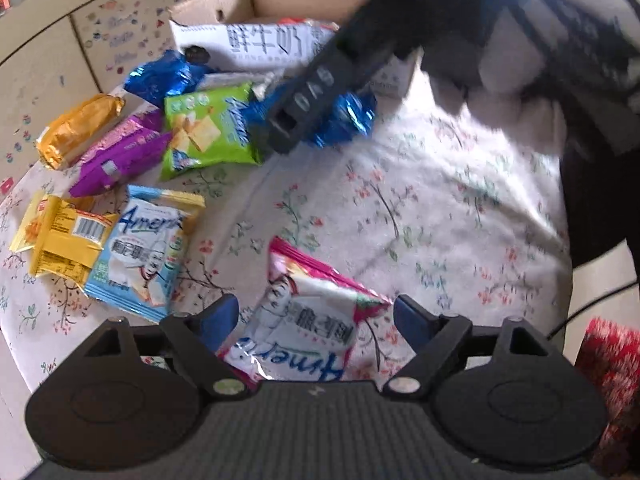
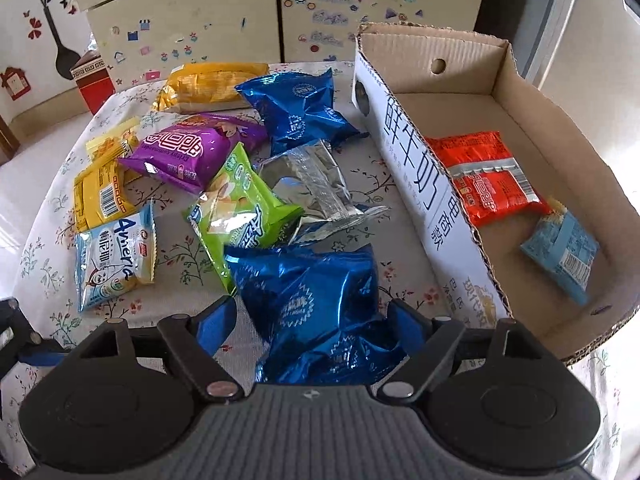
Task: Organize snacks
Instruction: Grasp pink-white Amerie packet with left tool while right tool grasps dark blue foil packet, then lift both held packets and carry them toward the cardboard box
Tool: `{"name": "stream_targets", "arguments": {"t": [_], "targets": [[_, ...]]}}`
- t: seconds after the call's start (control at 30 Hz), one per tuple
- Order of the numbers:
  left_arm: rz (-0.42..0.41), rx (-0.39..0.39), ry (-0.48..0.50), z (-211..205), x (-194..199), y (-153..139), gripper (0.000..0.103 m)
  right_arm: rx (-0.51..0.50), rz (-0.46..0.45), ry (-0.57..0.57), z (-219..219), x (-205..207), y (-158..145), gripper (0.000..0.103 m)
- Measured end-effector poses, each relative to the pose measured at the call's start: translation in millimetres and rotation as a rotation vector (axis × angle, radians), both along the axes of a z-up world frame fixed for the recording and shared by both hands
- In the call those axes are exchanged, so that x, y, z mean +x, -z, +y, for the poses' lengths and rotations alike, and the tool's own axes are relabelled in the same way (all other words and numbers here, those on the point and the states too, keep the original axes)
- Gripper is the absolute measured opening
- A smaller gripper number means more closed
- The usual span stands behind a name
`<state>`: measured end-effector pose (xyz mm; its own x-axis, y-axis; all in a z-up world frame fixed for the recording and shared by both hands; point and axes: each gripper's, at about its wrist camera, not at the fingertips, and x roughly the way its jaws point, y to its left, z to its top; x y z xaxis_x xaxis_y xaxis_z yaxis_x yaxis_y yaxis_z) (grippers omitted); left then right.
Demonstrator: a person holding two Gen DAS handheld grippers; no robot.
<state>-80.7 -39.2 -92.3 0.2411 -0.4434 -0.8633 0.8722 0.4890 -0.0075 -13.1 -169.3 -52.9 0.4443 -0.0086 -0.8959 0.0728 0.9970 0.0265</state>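
Several snack packets lie on a floral tablecloth. My left gripper is open, its fingers either side of a pink and white packet lying on the cloth. My right gripper is open around a blue foil packet; from the left wrist view it hovers over the same blue packet. A cardboard box on the right holds a red packet and a light blue packet.
On the cloth lie a green packet, silver packet, purple packet, second blue packet, gold packet, yellow packets and a blue-white packet. A stickered cabinet stands behind.
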Motion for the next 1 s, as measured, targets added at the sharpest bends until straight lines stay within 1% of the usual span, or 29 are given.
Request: {"name": "stream_targets", "arguments": {"t": [0.07, 0.17, 0.23, 0.27, 0.3, 0.33, 0.43, 0.57, 0.6, 0.63, 0.67, 0.7, 0.73, 0.8, 0.9, 1.0], "targets": [[0.025, -0.003, 0.017, 1.5, -2.5, 2.7, 0.084, 0.010, 0.001, 0.013, -2.9, 0.2, -0.1, 0.088], [0.000, 0.006, 0.010, 2.5, -4.3, 4.6, 0.084, 0.013, 0.006, 0.032, -5.3, 0.4, 0.3, 0.087], [0.010, -0.007, -0.009, 3.1, -1.8, 4.1, 0.082, 0.008, 0.008, 0.034, -5.2, 0.1, -0.3, 0.083], [0.015, -0.016, -0.020, 3.4, -0.5, 3.4, 0.080, 0.001, 0.007, 0.027, -4.5, -0.6, -0.8, 0.082], [0.015, -0.021, -0.031, 3.3, 0.7, 2.6, 0.076, -0.004, 0.007, 0.020, -4.1, -1.3, -1.3, 0.081], [0.013, -0.021, -0.043, 3.0, 1.9, 2.5, 0.073, -0.005, 0.007, 0.014, -3.7, -1.8, -1.2, 0.081], [0.005, -0.016, -0.059, 1.4, 2.1, 2.1, 0.071, 0.004, 0.005, 0.022, -7.0, -1.7, -0.3, 0.082], [-0.008, -0.017, -0.082, 0.1, 0.6, 3.0, 0.070, 0.054, 0.005, 0.082, -17.4, 1.4, 2.5, 0.084], [-0.010, -0.021, -0.091, 0.3, 0.9, 2.5, 0.066, 0.061, 0.008, 0.096, -19.7, 2.3, 4.1, 0.083], [-0.013, -0.022, -0.099, 0.8, 1.8, 1.7, 0.059, 0.073, 0.015, 0.107, -21.6, 3.4, 6.0, 0.078], [-0.009, -0.027, -0.116, 1.6, 4.5, 0.4, 0.055, 0.078, 0.020, 0.117, -22.9, 3.7, 7.6, 0.073], [0.003, -0.034, -0.137, 2.7, 8.1, -0.7, 0.051, 0.083, 0.028, 0.118, -23.8, 4.2, 9.0, 0.061], [0.021, -0.046, -0.161, 4.1, 11.5, -1.8, 0.049, 0.083, 0.035, 0.118, -24.3, 4.5, 9.9, 0.057], [0.045, -0.060, -0.200, 5.2, 16.1, -3.0, 0.047, 0.075, 0.035, 0.109, -23.8, 4.0, 8.4, 0.054], [0.055, -0.068, -0.235, 3.9, 18.8, -3.9, 0.045, 0.108, 0.042, 0.095, -24.4, 2.8, 4.7, 0.052], [0.072, -0.091, -0.255, 3.1, 19.7, -6.3, 0.044, 0.114, 0.046, 0.046, -21.9, 0.3, -1.7, 0.048]]}}
